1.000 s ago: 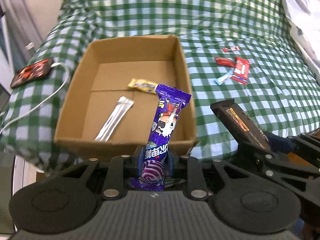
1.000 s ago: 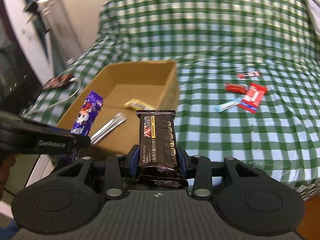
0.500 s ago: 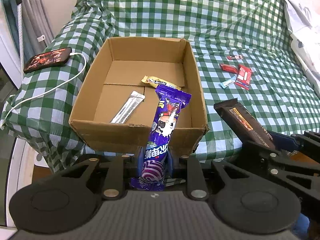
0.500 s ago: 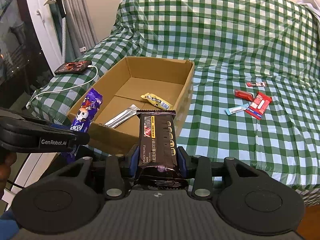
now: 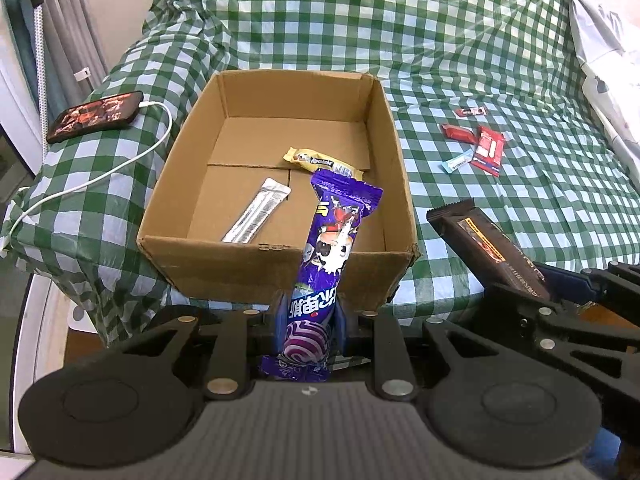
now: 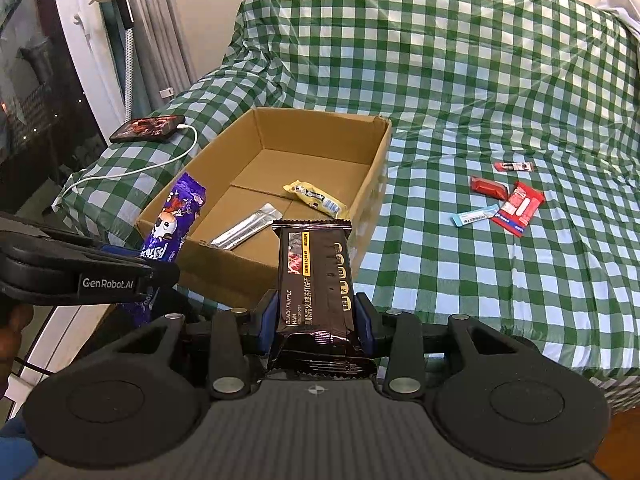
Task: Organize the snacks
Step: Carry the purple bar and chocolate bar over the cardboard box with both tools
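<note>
a: status of the grippers?

b: left gripper (image 5: 307,314) is clamped on the lower end of the purple snack pack (image 5: 332,248), which stands up and forward out of the jaws. right gripper (image 6: 316,316) is clamped on the black cracker pack (image 6: 316,276), held the same way.

a: where do they sit relative to the target?

b: both hang on the near side of the cardboard box (image 5: 276,268), short of its front wall. the box rests on the green checked cloth (image 5: 520,220) and holds a silver stick sachet (image 5: 256,216) and a yellow wrapped bar (image 5: 320,162).

a: advice for the step in hand?

b: in my judgement this is the carry-in. bring each pack over the front wall and above bare box floor before letting go, one at a time, since the two grippers stand close together. tip the packs down so they land flat, clear of the sachet and bar.

a: remaining work?

b: a cluster of small red and blue snacks (image 6: 508,200) lies on the cloth, well apart to the right of the box.
</note>
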`<state>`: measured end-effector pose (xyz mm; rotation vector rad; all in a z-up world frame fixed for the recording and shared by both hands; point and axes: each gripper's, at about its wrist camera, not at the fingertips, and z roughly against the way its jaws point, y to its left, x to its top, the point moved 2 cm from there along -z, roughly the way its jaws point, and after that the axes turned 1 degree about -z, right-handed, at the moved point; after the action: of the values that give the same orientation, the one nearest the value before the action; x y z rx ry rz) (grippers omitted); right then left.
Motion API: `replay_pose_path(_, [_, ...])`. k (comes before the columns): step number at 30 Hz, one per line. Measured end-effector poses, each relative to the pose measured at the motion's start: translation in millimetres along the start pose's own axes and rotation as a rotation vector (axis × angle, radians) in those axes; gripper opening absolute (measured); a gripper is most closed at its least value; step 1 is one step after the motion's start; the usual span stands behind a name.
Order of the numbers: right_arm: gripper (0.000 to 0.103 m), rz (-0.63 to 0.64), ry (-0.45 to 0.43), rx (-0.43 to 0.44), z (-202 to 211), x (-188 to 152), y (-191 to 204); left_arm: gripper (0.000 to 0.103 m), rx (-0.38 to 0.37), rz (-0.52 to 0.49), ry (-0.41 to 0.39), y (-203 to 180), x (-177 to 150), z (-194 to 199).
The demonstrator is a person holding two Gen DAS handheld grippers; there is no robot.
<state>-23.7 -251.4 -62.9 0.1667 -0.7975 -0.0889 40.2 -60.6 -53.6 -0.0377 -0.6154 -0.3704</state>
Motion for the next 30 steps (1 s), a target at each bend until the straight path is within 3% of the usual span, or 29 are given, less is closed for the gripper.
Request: replay_pose_path(30, [0.042,-0.027,0.078,0.004,-17,-5,-6,0.027,0.009,0.012,0.033,3,3,-11])
